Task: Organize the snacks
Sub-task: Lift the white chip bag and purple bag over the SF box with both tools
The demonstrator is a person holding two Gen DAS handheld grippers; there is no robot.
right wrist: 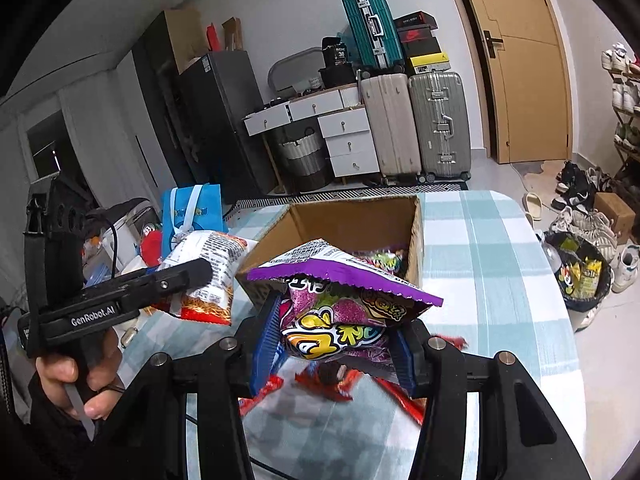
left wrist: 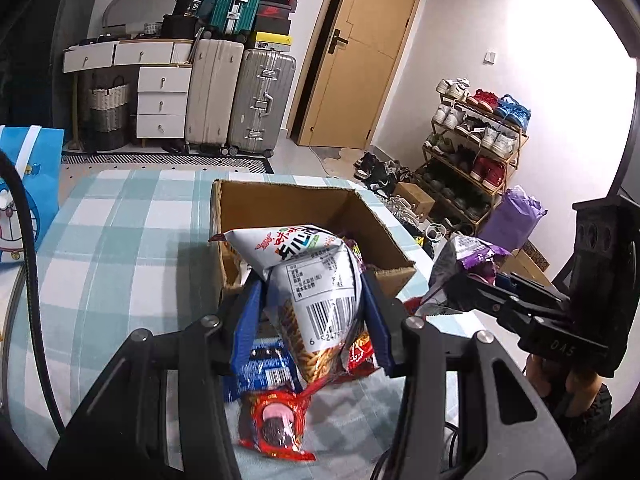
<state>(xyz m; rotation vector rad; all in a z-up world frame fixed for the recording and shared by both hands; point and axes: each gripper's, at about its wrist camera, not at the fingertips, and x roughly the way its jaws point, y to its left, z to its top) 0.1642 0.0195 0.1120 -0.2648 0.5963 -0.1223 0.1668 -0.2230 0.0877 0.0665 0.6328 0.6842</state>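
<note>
An open cardboard box (left wrist: 372, 216) stands on the checked table; it also shows in the right wrist view (right wrist: 360, 216), with some snack packets inside. My left gripper (left wrist: 312, 300) is shut on a white snack bag (left wrist: 316, 284) of pretzel sticks, held above the table just before the box. The same bag shows in the right wrist view (right wrist: 212, 264). My right gripper (right wrist: 336, 332) is shut on a purple snack bag (right wrist: 340, 304), also raised before the box; it shows at the right of the left wrist view (left wrist: 468, 260). Loose packets lie below: a blue one (left wrist: 264, 372) and red ones (left wrist: 276, 420).
A blue cartoon gift bag (left wrist: 28, 196) stands at the table's left. Suitcases (left wrist: 260, 100), a drawer unit and a door are at the back. A shoe rack (left wrist: 476, 148) and a bin (right wrist: 580, 276) stand on the floor to the right.
</note>
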